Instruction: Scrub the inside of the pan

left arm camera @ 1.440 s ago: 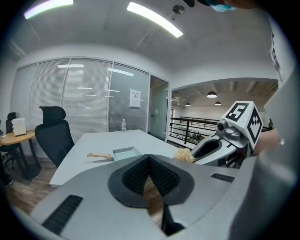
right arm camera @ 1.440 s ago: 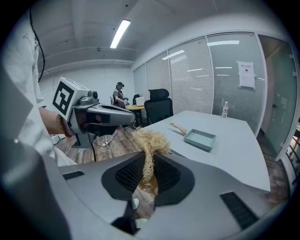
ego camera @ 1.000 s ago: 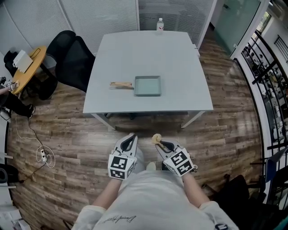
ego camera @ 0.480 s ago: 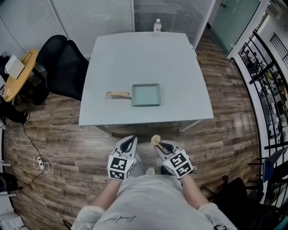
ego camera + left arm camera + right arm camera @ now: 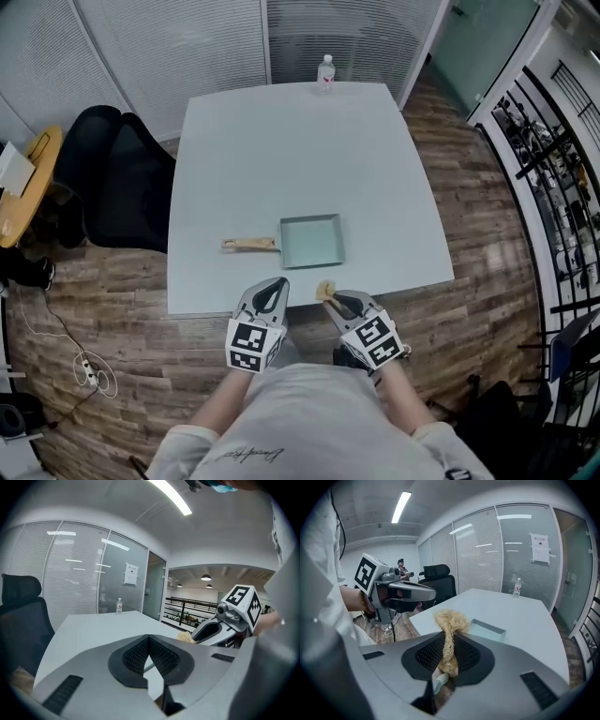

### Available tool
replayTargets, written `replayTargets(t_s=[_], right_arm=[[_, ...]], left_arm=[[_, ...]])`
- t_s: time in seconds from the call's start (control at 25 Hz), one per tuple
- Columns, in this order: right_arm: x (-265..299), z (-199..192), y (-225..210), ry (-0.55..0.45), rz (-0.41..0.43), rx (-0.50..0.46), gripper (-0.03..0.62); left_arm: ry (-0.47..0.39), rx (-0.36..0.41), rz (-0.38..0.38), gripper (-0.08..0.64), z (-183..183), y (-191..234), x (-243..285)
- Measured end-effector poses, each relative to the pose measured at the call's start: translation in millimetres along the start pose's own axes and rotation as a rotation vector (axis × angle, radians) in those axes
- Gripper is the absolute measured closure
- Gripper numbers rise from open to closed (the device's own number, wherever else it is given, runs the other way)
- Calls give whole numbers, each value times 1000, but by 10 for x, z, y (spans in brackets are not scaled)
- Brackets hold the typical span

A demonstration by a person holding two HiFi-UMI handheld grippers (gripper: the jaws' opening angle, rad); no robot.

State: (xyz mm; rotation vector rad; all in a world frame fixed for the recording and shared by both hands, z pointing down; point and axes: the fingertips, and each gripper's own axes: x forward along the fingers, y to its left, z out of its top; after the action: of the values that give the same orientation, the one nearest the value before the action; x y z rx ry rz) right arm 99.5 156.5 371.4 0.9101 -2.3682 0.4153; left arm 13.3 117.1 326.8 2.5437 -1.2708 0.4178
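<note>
near the pan, the right gripper is clamping a fibre scrubber; the left gripper is sitting closed, empty.

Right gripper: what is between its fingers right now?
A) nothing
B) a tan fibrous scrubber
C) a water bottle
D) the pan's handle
B: the right gripper view shows the scrubber pinched between the fingers, while the pan lies apart on the table.
</note>
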Motion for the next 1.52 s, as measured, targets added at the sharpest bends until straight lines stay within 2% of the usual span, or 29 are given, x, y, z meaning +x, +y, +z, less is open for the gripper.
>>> replayTargets(t_s=[0.2, 0.52, 0.88, 1.28, 1.52], right_arm=[[343, 312, -196, -17, -17, 13, 523], [684, 610, -373, -12, -39, 14, 523], [721, 609, -586, 33, -24, 20, 523], [779, 640, -835, 67, 32, -9, 523], [830, 621, -932, 75, 30, -32, 523]], left_arm=[[5, 53, -31, 549, 203, 389, 207], [6, 60, -63, 549, 305, 814, 403], [17, 24, -65, 549, 353, 888, 595], [37, -18, -23, 549, 351, 902, 782], [60, -21, -7, 549, 285, 1007, 770]])
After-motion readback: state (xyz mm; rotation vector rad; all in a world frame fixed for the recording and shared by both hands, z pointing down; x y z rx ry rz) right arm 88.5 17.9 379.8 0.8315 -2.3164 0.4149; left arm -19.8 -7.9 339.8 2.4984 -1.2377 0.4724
